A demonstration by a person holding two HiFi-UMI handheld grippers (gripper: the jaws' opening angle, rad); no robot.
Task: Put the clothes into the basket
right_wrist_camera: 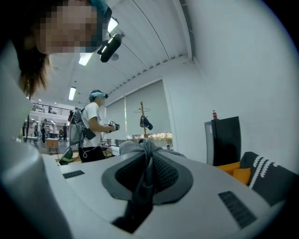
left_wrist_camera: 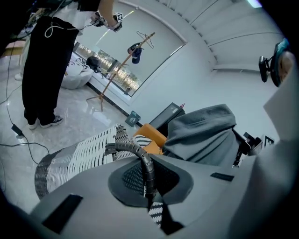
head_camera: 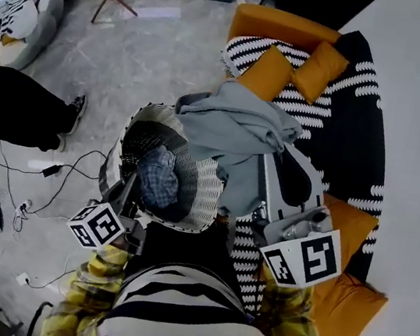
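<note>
Right tongs (right_wrist_camera: 147, 161) clamped the grey garment (head_camera: 233, 123) beside the basket (head_camera: 204, 195); left tongs (left_wrist_camera: 147, 173) gripped its handle (left_wrist_camera: 138, 153); sofa (head_camera: 342, 129) and floor (head_camera: 133, 56) lay beyond.

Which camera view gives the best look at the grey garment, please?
The head view: the grey garment shows its broad drape by the basket. The left gripper view shows one side; the right gripper view only a pinched fold.

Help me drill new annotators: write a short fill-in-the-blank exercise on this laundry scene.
1. The right gripper is shut on a ____ garment.
2. The left gripper is shut on the basket's ____.
3. The cushions on the sofa are ____.
Missing words: grey; handle; orange.
</note>
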